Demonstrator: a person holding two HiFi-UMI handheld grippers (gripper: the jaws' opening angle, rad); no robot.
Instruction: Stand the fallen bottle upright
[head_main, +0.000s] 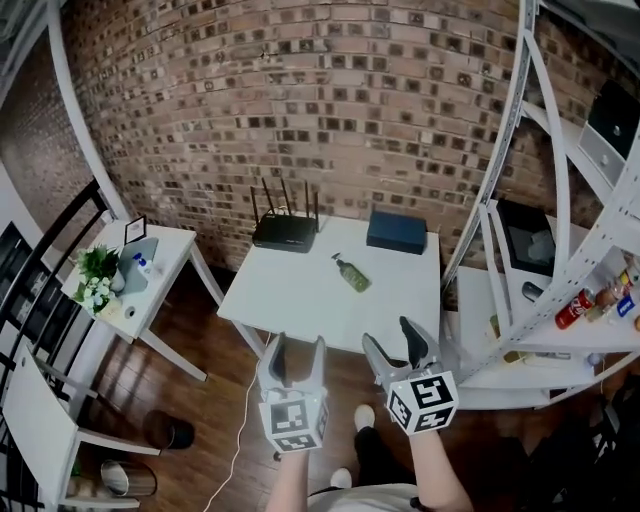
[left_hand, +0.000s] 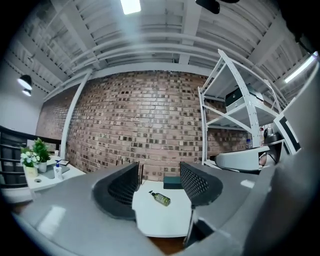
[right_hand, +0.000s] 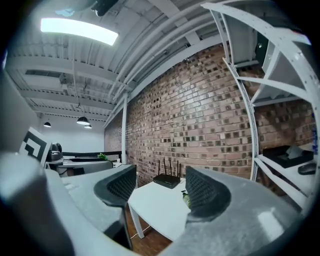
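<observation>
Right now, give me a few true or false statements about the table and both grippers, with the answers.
1. The green bottle lies on its side on the white table. True.
2. The left gripper is shut on the bottle. False: its jaws stand apart, empty, well short of the bottle.
3. A black router sits at the table's far edge. True.
4. The right gripper holds the dark blue box. False: it is open and empty; the box rests on the table.

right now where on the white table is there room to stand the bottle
The whole near half of the table, in front of the lying bottle, is bare. The back edge is crowded: router left, dark box right.
</observation>
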